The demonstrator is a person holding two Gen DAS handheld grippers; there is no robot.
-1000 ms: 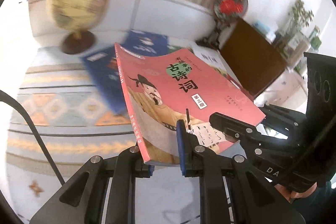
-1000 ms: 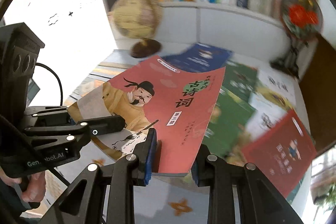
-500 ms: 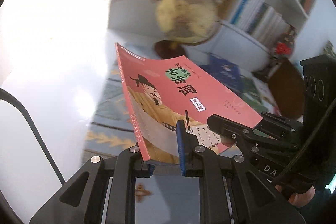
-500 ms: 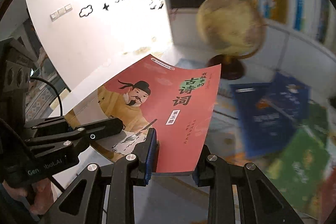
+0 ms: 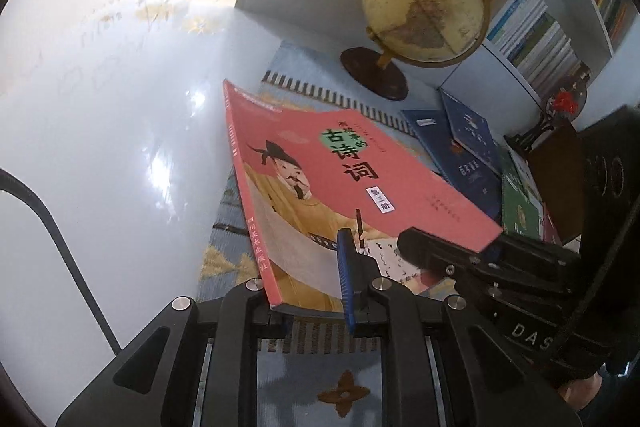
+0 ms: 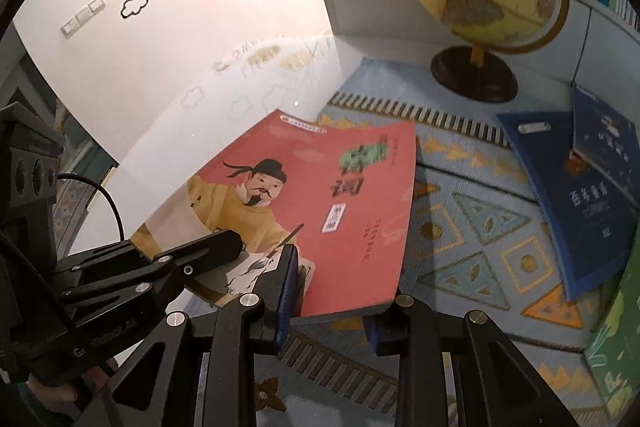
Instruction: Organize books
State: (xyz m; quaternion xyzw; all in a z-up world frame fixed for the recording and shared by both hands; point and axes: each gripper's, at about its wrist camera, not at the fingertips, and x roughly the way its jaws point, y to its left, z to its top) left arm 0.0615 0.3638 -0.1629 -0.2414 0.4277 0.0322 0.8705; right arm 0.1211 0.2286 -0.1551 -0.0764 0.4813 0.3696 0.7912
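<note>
A thin paperback book with a salmon-red cover (image 5: 360,183), showing a bearded man in a yellow robe and large Chinese characters, fills the middle of both wrist views. It is held in the air, tilted, above a pale blue woven rug with orange triangle patterns (image 6: 472,227). Both tools clamp its near edge: the left gripper (image 5: 316,291) at the lower centre of its own view pinches the spine corner, and the right gripper (image 6: 332,301) at the lower centre of its view pinches the opposite corner, blue pads pressed to the cover.

In the upper right of both views stands a yellowed antique-style globe on a dark wooden base (image 5: 424,7), before a white bookcase filled with upright books (image 5: 540,39). At the right edge several dark blue paperbacks (image 6: 576,195) and a green book (image 6: 616,347) lie scattered on the rug.

This looks like the carrying step, one book lifted clear of the loose pile. The next move probably calls for choosing a resting place, then lowering the book level before either grip loosens.
</note>
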